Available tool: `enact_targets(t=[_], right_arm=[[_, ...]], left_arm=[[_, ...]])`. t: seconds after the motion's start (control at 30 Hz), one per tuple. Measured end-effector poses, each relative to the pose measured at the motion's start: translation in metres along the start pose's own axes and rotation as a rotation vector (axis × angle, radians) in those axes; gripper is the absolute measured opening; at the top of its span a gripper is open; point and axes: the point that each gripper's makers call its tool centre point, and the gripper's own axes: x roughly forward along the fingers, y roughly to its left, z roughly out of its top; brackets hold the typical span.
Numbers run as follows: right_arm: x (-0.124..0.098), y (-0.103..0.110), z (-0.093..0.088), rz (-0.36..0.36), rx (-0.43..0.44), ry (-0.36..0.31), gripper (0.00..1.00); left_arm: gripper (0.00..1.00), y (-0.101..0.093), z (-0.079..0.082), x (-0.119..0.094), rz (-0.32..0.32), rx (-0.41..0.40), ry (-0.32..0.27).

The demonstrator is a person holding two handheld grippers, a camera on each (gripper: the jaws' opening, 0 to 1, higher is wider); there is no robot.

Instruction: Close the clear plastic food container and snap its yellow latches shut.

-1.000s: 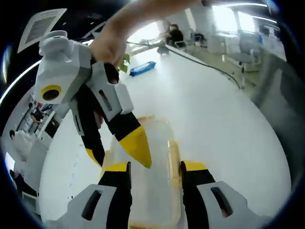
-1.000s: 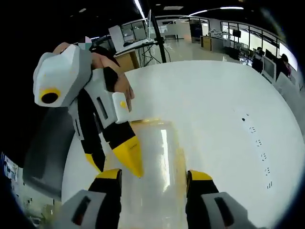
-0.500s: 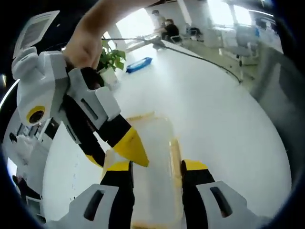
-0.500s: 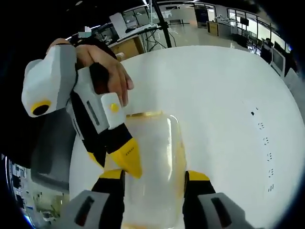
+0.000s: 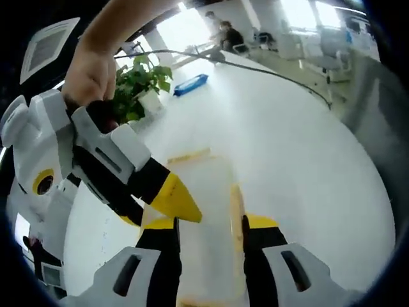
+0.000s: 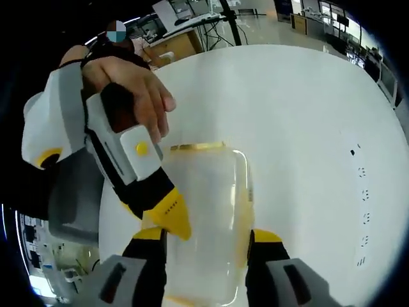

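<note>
A clear plastic container (image 5: 204,185) with its lid on lies on the white table (image 5: 287,160). A yellow latch (image 5: 188,155) shows at its far end and a yellow strip (image 5: 236,204) along its right side. My left gripper (image 5: 209,224) hangs open above its near end, one jaw toward each long side. The right gripper (image 5: 155,210), held by a hand (image 5: 89,77), comes in from the left, open, its yellow tip at the container's left edge. In the right gripper view the container (image 6: 204,192) lies under my open right gripper (image 6: 206,235), with the left gripper (image 6: 153,217) at its left edge.
A potted plant (image 5: 137,80), a blue object (image 5: 192,85) and a dark cable (image 5: 268,70) lie at the table's far side. A grey chair-like shape (image 6: 70,198) stands past the table's left edge. Small black marks (image 6: 361,192) dot the table at right.
Both cameras have shifted, so the container looks straighter and the other gripper sits lower and further left in each view. Jaw spacing is unchanged and the container has not moved.
</note>
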Motion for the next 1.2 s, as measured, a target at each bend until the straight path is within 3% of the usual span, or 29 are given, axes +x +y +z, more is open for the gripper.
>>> enact_targets(t=[0.2,0.33,0.47,0.57,0.63,0.77,0.87,1.1,1.2], right_arm=[[0.002,0.001,0.001,0.025,-0.001,0.016,0.49],[0.004,0.008,0.005,0.038,0.011,-0.001,0.5],[-0.004,0.0,-0.001,-0.042,-0.047,0.06,0.57],[-0.01,0.009,-0.001,-0.037,-0.052,0.061,0.58],[-0.019,0.009,-0.001,-0.053,-0.052,0.057,0.58],[-0.028,0.007,0.002,-0.068,-0.032,0.035,0.58],[-0.031,0.01,0.003,-0.074,-0.045,0.036,0.58],[-0.034,0.011,0.007,-0.09,-0.063,0.021,0.58],[-0.036,0.013,0.009,-0.091,-0.067,0.014,0.58]], left_arm=[[0.37,-0.002,0.002,0.0,-0.023,-0.017,-0.017],[0.42,-0.006,0.003,-0.001,-0.043,0.006,0.013],[0.38,-0.005,0.006,-0.007,-0.063,-0.066,0.046],[0.43,-0.004,0.011,-0.012,-0.064,0.008,0.042],[0.49,-0.004,0.01,-0.015,-0.067,-0.008,0.059],[0.47,-0.007,0.012,-0.023,-0.08,-0.013,0.067],[0.52,-0.007,0.011,-0.024,-0.08,-0.009,0.078],[0.49,-0.006,0.014,-0.026,-0.09,-0.009,0.089],[0.46,-0.007,0.011,-0.027,-0.104,-0.007,0.12]])
